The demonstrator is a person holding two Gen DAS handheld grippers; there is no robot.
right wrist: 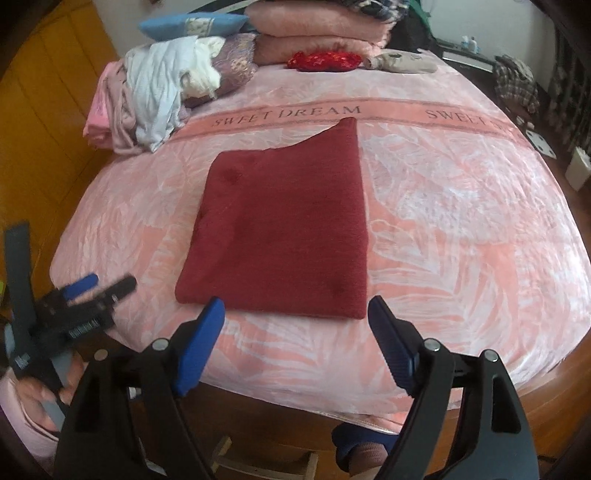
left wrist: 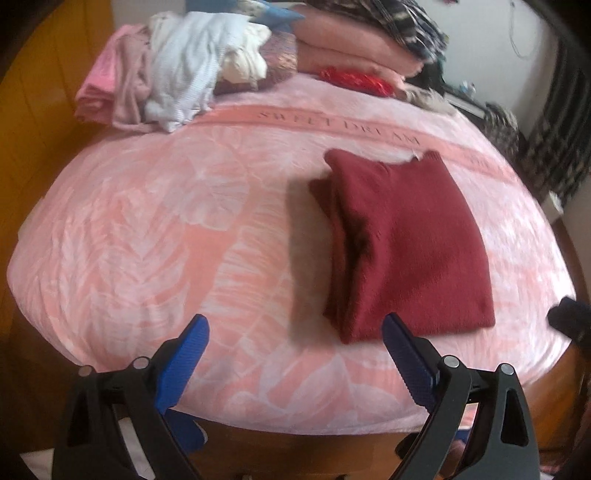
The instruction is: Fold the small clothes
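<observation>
1. Pink and white fabric first: over on the far left of the bed [right wrist: 461, 229], a loose pile of unfolded clothes [right wrist: 147, 99] sits heaped by the headboard end, pale pink pieces under a white ribbed one.
2. Just right of that pile, a blue pillow [right wrist: 192, 24] and a stack of folded salmon blankets [right wrist: 317, 33] line the far edge, with a small red item [right wrist: 325, 61] lying in front of them.
3. Left tongs [left wrist: 295, 328] now: blue pads spread wide apart, gripping nothing, hovering over the near edge of the bed; the right-wrist view catches them blurred at the left border.
4. Centre stage, the dark red sweater [right wrist: 284, 229] lies folded into a neat rectangle on the pink leaf-print bedspread [left wrist: 147, 240], just below the "SWEET DREAM" band, one far corner poking up toward the lettering.
5. From the left wrist view, the sweater's left side shows stacked folded layers, and it lies flat, touching neither tool.
6. Right tongs [right wrist: 295, 304]: also gaping wide, holding nothing, with both fingertips poised just short of the sweater's near edge.
7. Far right, a white box [right wrist: 578, 166] stands on the floor beside the bed.
</observation>
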